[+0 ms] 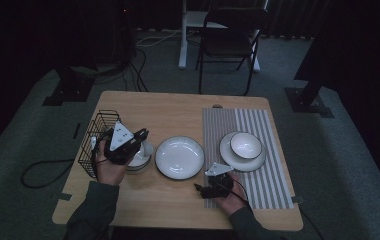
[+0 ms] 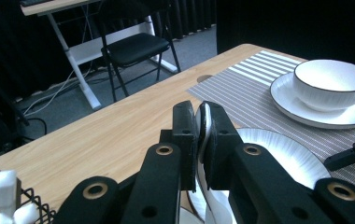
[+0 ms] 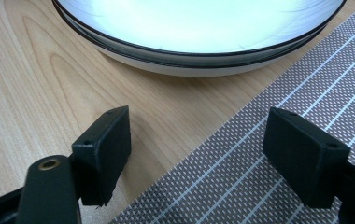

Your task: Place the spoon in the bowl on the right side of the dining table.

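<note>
The left tool is pinched on the rim of a small white ceramic bowl, its two black jaws pressed against either side of the thin white edge. In the high view this left tool sits above the left part of the light wooden counter, with the held bowl just under the hand and apparently stacked on another like it, though the dim light makes that hard to judge. Just to the left stands a black wire rack, its corner also showing in the left gripper view with a white piece poking up from it. To the right of the bowl, near it, lies a wide white plate with a dark rim, flat on the bare wood. The right tool is spread wide with nothing between its jaws, low over the counter where the wood meets the edge of a grey striped placemat; the wide plate lies directly ahead of it. In the high view the right tool rests at the placemat's near left corner. Farther along the mat a white bowl with a dark rim stands on a white saucer-like plate. Beyond the counter stands a black folding chair on grey carpet.
</note>
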